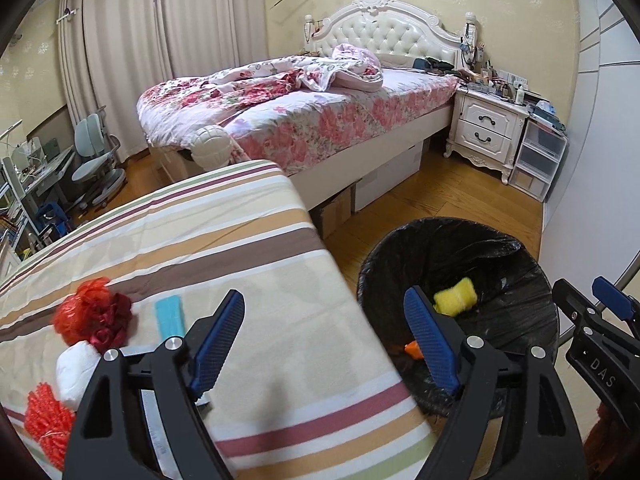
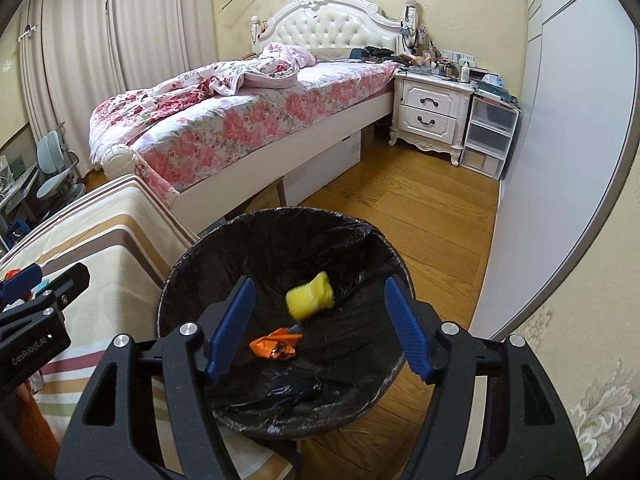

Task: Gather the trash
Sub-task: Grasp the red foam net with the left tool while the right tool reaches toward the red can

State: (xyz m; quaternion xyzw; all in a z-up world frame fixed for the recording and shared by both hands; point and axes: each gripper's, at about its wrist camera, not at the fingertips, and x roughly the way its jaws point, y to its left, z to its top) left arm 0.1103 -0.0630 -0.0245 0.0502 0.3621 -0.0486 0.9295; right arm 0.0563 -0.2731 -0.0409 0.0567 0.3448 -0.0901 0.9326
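The striped cloth-covered surface (image 1: 208,248) carries red mesh wads (image 1: 86,316), a teal rectangle (image 1: 170,314) and a white wad (image 1: 76,368) near its left edge. Beside its right edge stands the black-lined round bin (image 2: 224,248), holding a yellow sponge (image 2: 310,295) and an orange wrapper (image 2: 276,345). The right gripper (image 2: 320,328) hangs above the bin, jaws spread, empty. The left gripper (image 1: 324,344) straddles the surface's right edge, jaws spread, empty.

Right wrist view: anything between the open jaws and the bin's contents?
Nothing. In the right wrist view the right gripper hangs open over the trash bin; only air separates it from the yellow sponge and orange wrapper.
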